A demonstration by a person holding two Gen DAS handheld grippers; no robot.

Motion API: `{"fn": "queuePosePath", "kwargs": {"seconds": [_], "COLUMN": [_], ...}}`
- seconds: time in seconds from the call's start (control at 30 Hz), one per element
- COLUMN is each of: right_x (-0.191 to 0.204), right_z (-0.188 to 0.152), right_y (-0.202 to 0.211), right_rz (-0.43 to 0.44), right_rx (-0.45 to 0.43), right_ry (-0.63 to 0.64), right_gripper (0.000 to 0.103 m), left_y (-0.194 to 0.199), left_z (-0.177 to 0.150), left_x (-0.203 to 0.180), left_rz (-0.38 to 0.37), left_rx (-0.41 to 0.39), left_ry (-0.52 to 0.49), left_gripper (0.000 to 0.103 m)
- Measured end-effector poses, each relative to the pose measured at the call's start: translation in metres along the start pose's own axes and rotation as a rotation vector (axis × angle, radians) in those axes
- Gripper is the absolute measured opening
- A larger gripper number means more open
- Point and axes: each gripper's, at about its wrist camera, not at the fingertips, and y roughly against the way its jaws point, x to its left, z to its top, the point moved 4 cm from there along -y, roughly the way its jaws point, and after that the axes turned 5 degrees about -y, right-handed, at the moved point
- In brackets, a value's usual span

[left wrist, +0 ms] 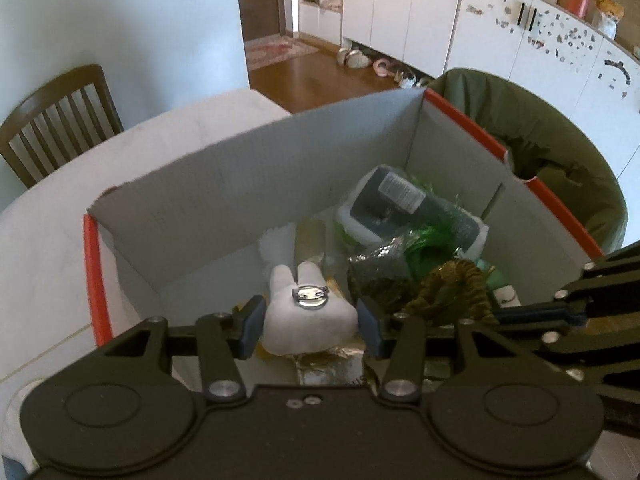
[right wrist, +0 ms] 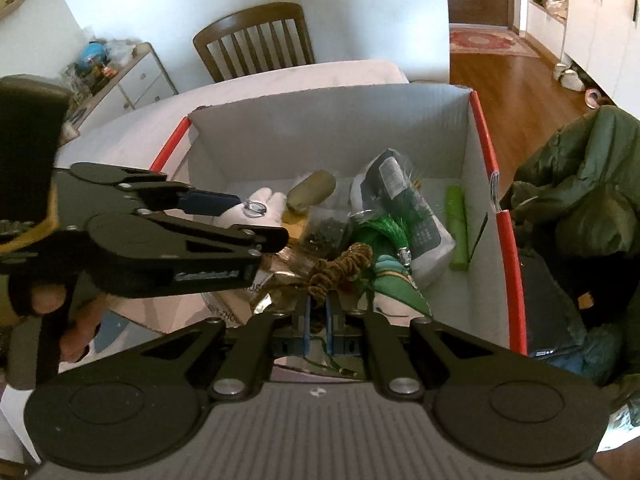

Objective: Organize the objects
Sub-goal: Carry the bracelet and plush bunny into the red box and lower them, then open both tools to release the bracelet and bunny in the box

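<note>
Item 1: cardboard box (left wrist: 224, 184), white inside with red-edged rims, standing on a white table (left wrist: 52, 216); it holds everything listed below.

Item 2: white plush toy (left wrist: 306, 320), two rounded lobes pointing toward the far wall of the box, a round metal pin badge (left wrist: 309, 295) on its upper face. It sits near the box's near wall, left of centre. The left gripper (left wrist: 308, 326) has its jaws spread to either side of the toy, with a visible gap at each blue pad; the toy is not clamped.

Item 3: brown twisted cord (right wrist: 340, 266), coiled and fuzzy, near the middle of the box floor. The right gripper (right wrist: 318, 320) has its jaws drawn close together on the cord's near end.

Item 4: grey-and-white packet with a printed label (right wrist: 404, 208), leaning toward the far right corner of the box.

Item 5: green tassel (right wrist: 380, 232), lying against the packet's near side.

Item 6: green stick (right wrist: 458, 224), lying along the right wall of the box.

Item 7: small dark bag (right wrist: 324, 230), contents unclear, possibly small beads or dried bits, beside the tassel.

Item 8: olive oval object (right wrist: 312, 192), near the far wall, just beyond the plush toy.

Surroundings: wooden chair (right wrist: 256, 40) at the table's far edge; olive-green jacket (right wrist: 580, 184) to the right of the box.
</note>
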Motion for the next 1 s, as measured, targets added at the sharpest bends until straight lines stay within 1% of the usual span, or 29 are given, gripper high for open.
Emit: {"fn": "queuePosePath", "kwargs": {"seconds": [0.23, 0.43, 0.53, 0.6, 0.63, 0.67, 0.7, 0.73, 0.77, 1.0], "right_x": [-0.008, -0.011, -0.012, -0.012, -0.012, -0.013, -0.012, -0.012, -0.011, -0.003], "right_z": [0.004, 0.003, 0.002, 0.002, 0.002, 0.002, 0.001, 0.001, 0.001, -0.001], "right_y": [0.01, 0.024, 0.03, 0.033, 0.035, 0.036, 0.038, 0.04, 0.042, 0.06], "right_rz": [0.025, 0.058, 0.06, 0.062, 0.062, 0.062, 0.062, 0.063, 0.063, 0.054], "right_rx": [0.01, -0.006, -0.021, -0.034, -0.04, -0.047, -0.056, -0.064, -0.067, -0.115], "right_ry": [-0.005, -0.01, -0.013, -0.015, -0.018, -0.02, -0.024, -0.029, -0.033, -0.05], "right_gripper": [0.008, 0.012, 0.022, 0.037, 0.042, 0.05, 0.053, 0.053, 0.053, 0.053], "left_y": [-0.008, -0.01, -0.007, -0.005, -0.002, 0.0, 0.003, 0.005, 0.009, 0.036], "left_z": [-0.002, -0.004, -0.005, -0.007, -0.008, -0.01, -0.011, -0.011, -0.011, -0.016], "left_x": [-0.003, 0.002, 0.003, 0.002, 0.001, 0.001, 0.0, -0.001, 0.0, 0.001], "left_rz": [-0.012, -0.028, -0.025, -0.023, -0.025, -0.02, -0.013, -0.011, -0.011, -0.026], "left_rx": [0.047, 0.077, 0.08, 0.08, 0.077, 0.073, 0.068, 0.059, 0.048, -0.009], "left_ry": [0.0, 0.036, 0.042, 0.036, 0.033, 0.029, 0.025, 0.022, 0.019, 0.029], "left_gripper": [0.049, 0.051, 0.051, 0.051, 0.052, 0.053, 0.06, 0.066, 0.068, 0.068]}}
